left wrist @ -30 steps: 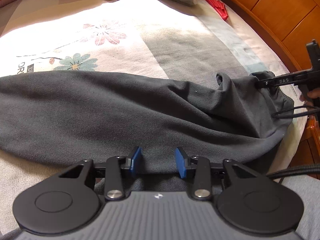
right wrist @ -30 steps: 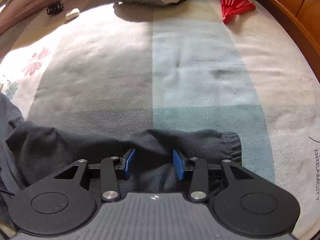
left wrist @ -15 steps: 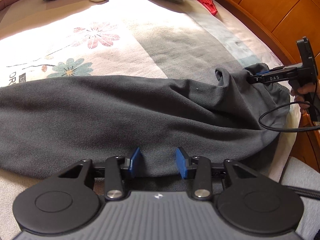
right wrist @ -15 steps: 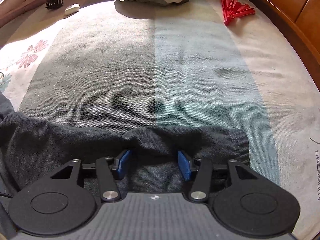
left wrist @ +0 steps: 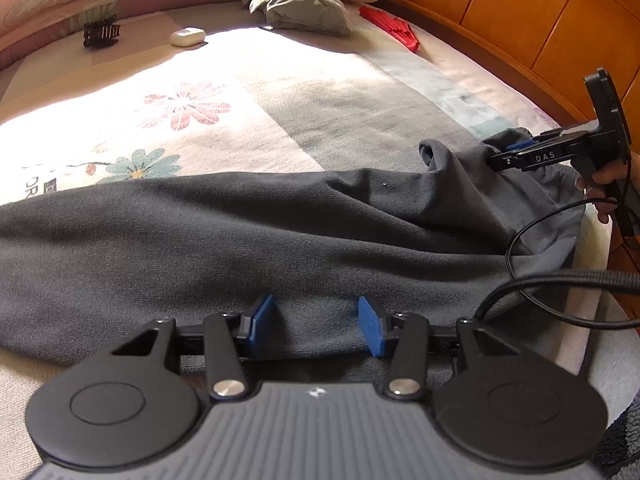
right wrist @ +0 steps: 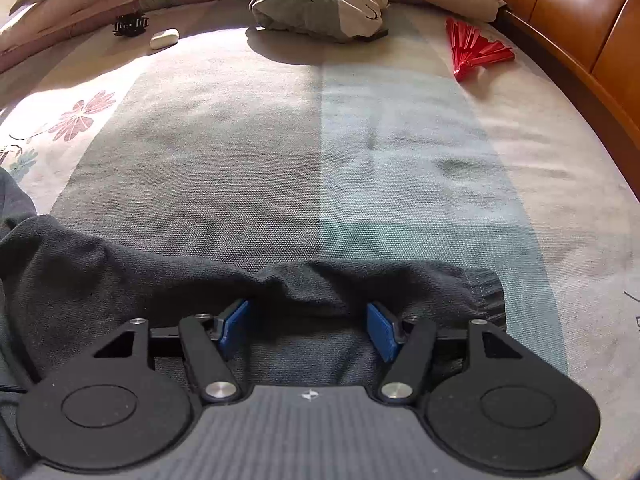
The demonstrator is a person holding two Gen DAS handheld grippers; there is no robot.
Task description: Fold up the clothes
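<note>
A dark grey sweatshirt [left wrist: 240,232] lies stretched across the near edge of the bed [left wrist: 248,92]. The left gripper [left wrist: 316,326] sits with blue pads spread over its near hem. Toward the bed's right edge, the right gripper [right wrist: 306,328], also spread wide, straddles the bunched sleeve beside the ribbed cuff [right wrist: 486,292]

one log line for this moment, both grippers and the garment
left gripper: open over dark grey garment | right gripper: open at ribbed cuff end | bed
</note>
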